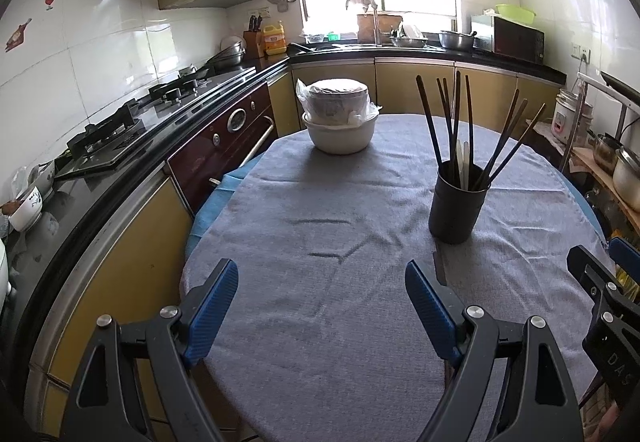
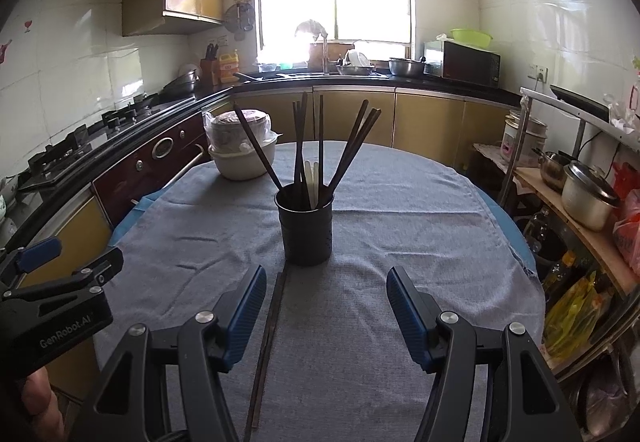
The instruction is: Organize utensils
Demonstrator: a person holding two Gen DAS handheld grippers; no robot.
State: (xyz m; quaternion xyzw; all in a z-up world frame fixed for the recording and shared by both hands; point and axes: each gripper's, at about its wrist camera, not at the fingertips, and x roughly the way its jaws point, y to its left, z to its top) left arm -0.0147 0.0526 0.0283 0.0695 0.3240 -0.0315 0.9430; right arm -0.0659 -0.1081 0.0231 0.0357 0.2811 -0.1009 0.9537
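Observation:
A black utensil cup (image 1: 458,201) (image 2: 306,230) stands on the grey tablecloth and holds several dark chopsticks (image 1: 452,121) (image 2: 320,145) and a pale utensil. A loose pair of dark chopsticks (image 2: 268,342) lies flat on the cloth in front of the cup, running toward me. My right gripper (image 2: 327,272) is open over it, with the pair just inside the left finger and untouched. My left gripper (image 1: 320,264) is open over bare cloth, to the left of the cup, with nothing between its fingers.
A white bowl (image 1: 340,137) (image 2: 242,165) with a bagged stack on top sits at the table's far left. A counter with a gas stove (image 1: 120,129) runs along the left. A shelf with pots (image 2: 584,197) and bottles stands close on the right.

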